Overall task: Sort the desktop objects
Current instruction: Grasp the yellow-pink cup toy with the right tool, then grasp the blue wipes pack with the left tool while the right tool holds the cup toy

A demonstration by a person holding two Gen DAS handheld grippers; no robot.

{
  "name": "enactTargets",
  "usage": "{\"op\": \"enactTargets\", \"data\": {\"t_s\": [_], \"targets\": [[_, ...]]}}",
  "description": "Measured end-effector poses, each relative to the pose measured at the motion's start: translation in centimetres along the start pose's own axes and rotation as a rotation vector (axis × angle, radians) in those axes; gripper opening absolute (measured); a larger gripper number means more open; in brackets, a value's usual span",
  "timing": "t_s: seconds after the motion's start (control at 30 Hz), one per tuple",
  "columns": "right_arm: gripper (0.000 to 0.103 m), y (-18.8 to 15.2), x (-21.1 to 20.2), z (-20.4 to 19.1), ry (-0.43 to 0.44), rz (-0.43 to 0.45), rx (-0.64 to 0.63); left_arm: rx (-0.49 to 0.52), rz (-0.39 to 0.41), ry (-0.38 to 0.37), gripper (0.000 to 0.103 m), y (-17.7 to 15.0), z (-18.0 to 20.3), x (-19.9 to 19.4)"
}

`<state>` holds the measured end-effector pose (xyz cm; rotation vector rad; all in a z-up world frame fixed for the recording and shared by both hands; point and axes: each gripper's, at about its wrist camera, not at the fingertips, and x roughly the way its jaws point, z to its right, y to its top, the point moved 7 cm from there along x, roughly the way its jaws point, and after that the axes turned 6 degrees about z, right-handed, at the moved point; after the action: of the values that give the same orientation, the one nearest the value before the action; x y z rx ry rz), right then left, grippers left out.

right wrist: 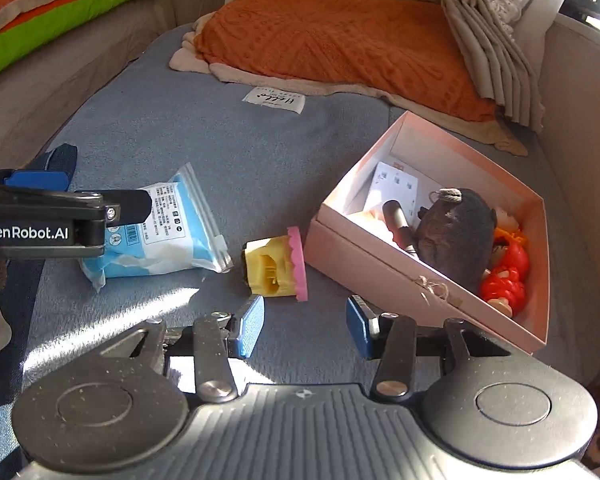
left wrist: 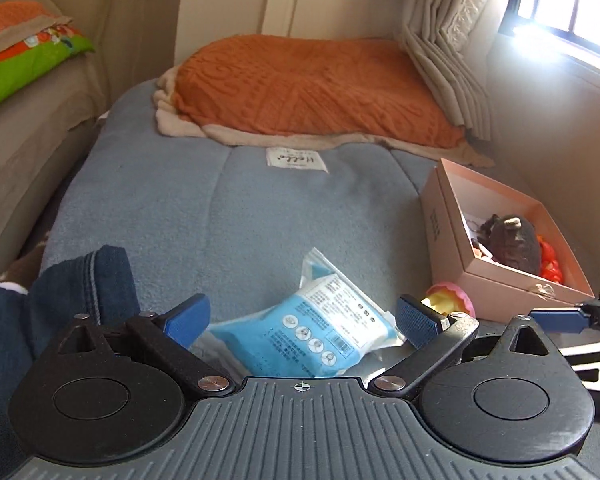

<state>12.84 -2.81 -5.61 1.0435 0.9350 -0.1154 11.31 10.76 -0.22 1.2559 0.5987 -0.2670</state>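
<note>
The left tool (left wrist: 303, 318) hangs low over a bed covered in a blue-grey blanket (left wrist: 204, 208), its two blue-padded fingers spread wide apart. Between them, lying flat on the blanket, is a blue and white sealed packet (left wrist: 320, 328) printed with small text and icons; neither pad touches it in the left wrist view. In the right wrist view the left tool (right wrist: 60, 200) comes in from the left edge, directly over that packet (right wrist: 168, 236).

The right tool (right wrist: 305, 326) is also spread apart and holds nothing. Just ahead of its fingers a small yellow toy with a pink frilled edge (right wrist: 276, 268) lies on its side on the blanket, between the packet and an open pink box (right wrist: 364, 264). The toy is near the box's corner but apart from it.

The box sits to the right on the blanket. Inside are a dark brown plush animal (right wrist: 452, 228), a red and orange plastic toy (right wrist: 504, 276), a white card (right wrist: 396, 184) and a dark cylinder (right wrist: 396, 220) leaning across the card.

Further back, an orange textured blanket (right wrist: 340, 40) lies folded across the bed, with a pleated beige curtain (right wrist: 488, 40) hanging at its right. A white fabric label reading "Hello" (right wrist: 274, 100) is sewn to the blue-grey blanket.
</note>
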Motion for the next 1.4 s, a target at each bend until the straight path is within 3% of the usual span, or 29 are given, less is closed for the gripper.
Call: {"op": "enactTargets", "data": {"t_s": [0.23, 0.3, 0.43, 0.57, 0.67, 0.8, 0.87, 0.97, 1.17, 1.27, 1.4], "targets": [[0.049, 1.1, 3.5, -2.9, -0.037, 0.044, -0.075, -0.051, 0.014, 0.016, 0.102, 0.1, -0.9, 0.1], [0.042, 0.8, 3.9, -3.8, -0.061, 0.023, -0.152, -0.049, 0.008, 0.012, 0.102, 0.0, -0.7, 0.3], [0.042, -0.4, 1.0, -4.4, -0.027, 0.029, -0.2, -0.051, 0.005, 0.014, 0.102, -0.3, -0.7, 0.4], [0.042, -3.3, -3.1, -2.6, -0.022, -0.004, -0.213, -0.053, 0.003, 0.016, 0.102, -0.4, -0.7, 0.4], [0.042, -5.9, -5.8, 0.8, -0.09, -0.039, -0.246, -0.022, -0.001, 0.014, 0.102, -0.7, -0.3, 0.5], [0.042, -9.3, -7.5, 4.7, -0.292, -0.079, -0.339, 0.053, -0.002, -0.009, 0.101, -1.3, 1.0, 0.3], [0.042, -10.4, -7.7, 5.2, -0.327, -0.079, -0.355, 0.112, 0.0, -0.017, 0.102, -1.8, 1.9, 0.3], [0.047, -11.3, -7.9, 3.8, -0.289, -0.033, -0.349, 0.185, 0.002, -0.01, 0.102, -2.3, 2.9, 0.2], [0.053, -12.7, -8.5, -1.6, -0.055, 0.017, -0.434, 0.228, -0.021, -0.015, 0.102, -2.0, 3.3, -0.3], [0.059, -13.0, -8.8, -2.0, -0.038, 0.037, -0.461, 0.289, -0.065, 0.012, 0.102, -2.3, 3.5, 0.5], [0.068, -12.1, -8.8, -1.3, -0.079, 0.064, -0.44, 0.394, -0.138, 0.075, 0.102, -3.4, 3.6, 2.8]]}}
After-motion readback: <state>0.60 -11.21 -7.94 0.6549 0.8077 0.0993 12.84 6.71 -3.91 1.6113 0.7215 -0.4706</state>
